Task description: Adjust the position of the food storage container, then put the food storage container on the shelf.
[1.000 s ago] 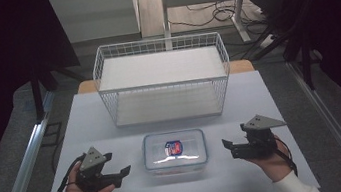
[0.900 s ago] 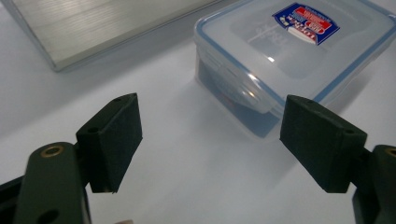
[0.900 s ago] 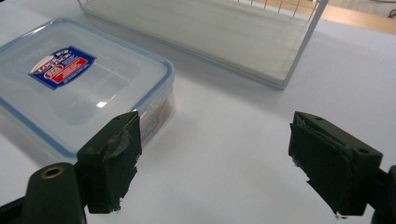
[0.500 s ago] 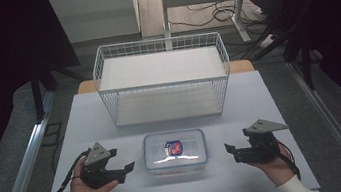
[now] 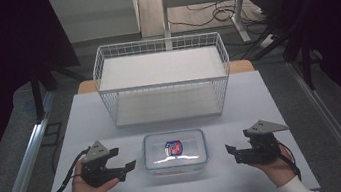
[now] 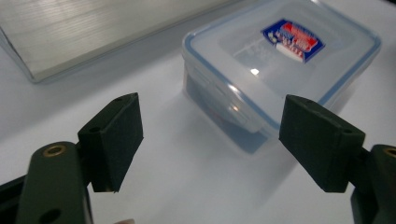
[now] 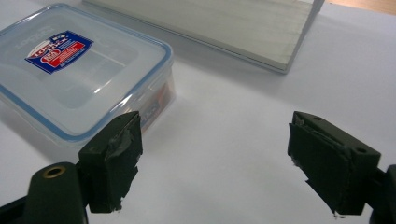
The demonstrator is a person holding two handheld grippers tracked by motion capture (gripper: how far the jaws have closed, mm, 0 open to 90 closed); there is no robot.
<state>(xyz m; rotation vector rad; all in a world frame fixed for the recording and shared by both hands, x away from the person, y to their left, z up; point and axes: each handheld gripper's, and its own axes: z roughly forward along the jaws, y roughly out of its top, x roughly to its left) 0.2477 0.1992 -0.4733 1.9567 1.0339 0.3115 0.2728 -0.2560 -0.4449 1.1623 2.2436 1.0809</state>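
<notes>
The box (image 5: pixel 174 149) is sitting shut on the table (image 5: pixel 281 110), before the basket (image 5: pixel 163 78). I'm flanking it with my left gripper (image 5: pixel 130 166) and right gripper (image 5: pixel 231 151), both gaping and empty; grabbing it is not yet done.

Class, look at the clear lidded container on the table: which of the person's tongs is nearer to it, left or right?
Left. The left tongs sit just off the container on its left side, jaws open toward it. The right tongs face its right side across a wider gap, also open.
</notes>
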